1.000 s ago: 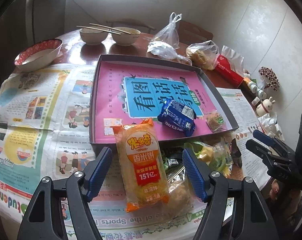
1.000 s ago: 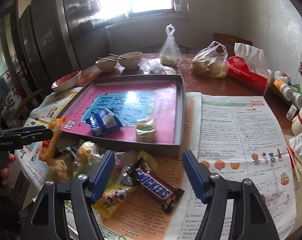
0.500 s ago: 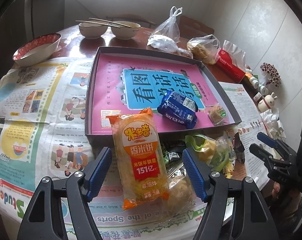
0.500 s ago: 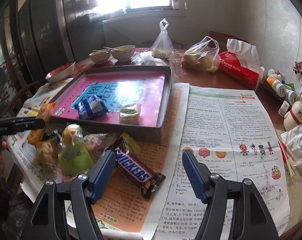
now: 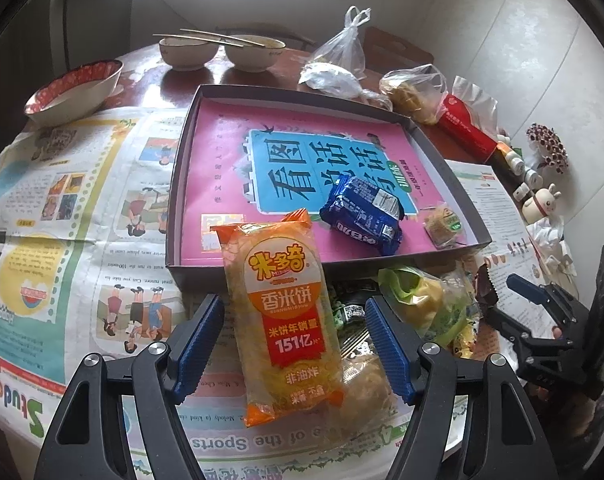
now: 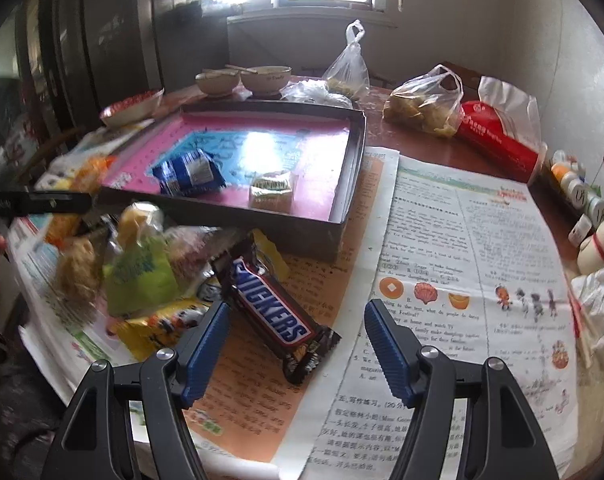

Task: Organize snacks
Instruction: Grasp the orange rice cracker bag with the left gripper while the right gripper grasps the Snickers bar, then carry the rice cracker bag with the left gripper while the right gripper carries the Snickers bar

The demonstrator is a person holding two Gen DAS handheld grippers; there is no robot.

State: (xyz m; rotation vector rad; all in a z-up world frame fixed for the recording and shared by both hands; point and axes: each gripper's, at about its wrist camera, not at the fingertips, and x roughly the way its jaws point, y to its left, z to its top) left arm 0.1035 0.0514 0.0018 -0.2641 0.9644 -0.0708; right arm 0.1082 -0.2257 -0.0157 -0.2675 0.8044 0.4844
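black tool (image 5: 294, 344), ribbed blue pads (image 5: 198, 344)

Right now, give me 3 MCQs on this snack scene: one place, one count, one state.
1. Where is the Snickers bar?
A. in the tray
B. on the newspaper in front of the tray
C. in a bowl

2. How many snacks lie inside the tray?
A. two
B. four
C. none

3. The left gripper is:
A. shut on the blue packet
B. open around the orange rice cracker pack
C. out of view

Key: B, the bar lies outside the tray wall; A, only the blue packet and the small wrapped cake are inside; B, its fingers stand apart beside the orange rice cracker pack.
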